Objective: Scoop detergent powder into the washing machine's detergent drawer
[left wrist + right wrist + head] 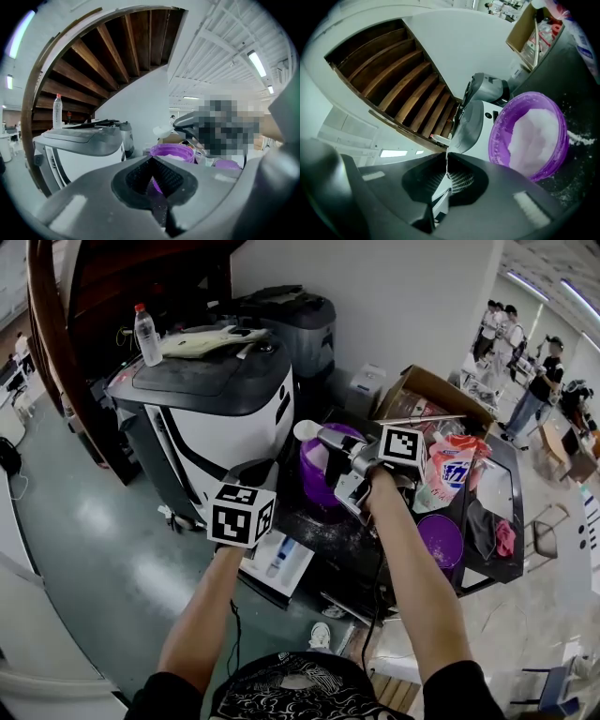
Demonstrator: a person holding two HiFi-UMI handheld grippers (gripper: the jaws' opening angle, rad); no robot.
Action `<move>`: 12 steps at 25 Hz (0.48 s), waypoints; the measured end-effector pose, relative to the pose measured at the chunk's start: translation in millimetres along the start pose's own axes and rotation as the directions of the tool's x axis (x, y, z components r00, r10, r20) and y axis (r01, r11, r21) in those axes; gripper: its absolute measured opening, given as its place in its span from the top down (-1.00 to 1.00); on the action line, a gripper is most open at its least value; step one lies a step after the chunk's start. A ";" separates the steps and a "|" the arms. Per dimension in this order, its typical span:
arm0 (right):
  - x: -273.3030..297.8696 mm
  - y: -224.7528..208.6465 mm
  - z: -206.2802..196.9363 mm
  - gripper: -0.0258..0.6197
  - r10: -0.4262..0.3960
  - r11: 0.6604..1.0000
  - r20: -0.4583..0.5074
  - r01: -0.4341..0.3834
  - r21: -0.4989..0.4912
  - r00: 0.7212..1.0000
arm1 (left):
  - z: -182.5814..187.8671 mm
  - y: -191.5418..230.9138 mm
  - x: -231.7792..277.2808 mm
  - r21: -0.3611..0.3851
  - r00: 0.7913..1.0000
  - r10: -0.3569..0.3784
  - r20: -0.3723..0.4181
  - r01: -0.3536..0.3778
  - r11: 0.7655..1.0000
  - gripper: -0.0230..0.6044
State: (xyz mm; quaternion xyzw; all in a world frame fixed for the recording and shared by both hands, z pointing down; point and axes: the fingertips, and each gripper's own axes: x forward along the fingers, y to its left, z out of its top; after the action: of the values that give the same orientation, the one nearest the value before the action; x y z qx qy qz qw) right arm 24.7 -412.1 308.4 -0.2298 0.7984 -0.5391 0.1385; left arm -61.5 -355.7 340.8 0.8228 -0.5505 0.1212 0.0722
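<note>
Detergent powder (534,136), white, heaped in the open purple tub (316,479) on the dark tabletop (375,554), just beside the washing machine (220,409). White scoop (307,430) above the tub's rim on the machine side, its handle pinched in the closed jaws of the right hand-held gripper (446,171); its fill cannot be read. Left hand-held gripper (152,180), jaws together on nothing, hovers over what looks to be the pulled-out detergent drawer (281,563), lower left of the tub. Step judged: transfer from tub to drawer. The next move calls for a level carry down to the drawer, then a tilt.
</note>
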 end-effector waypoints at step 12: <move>7.4 11.0 -47.1 0.81 0.085 0.992 0.026 -0.087 0.095 0.996 | -20.6 17.7 -44.6 -0.013 0.999 0.045 -0.006 -0.045 0.999 0.92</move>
State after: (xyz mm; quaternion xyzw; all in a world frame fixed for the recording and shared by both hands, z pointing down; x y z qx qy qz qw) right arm -6.1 -375.0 316.3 -0.1943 0.7792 -0.5677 0.1812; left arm -96.7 -317.7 347.9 0.8094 -0.5694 0.1214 0.0764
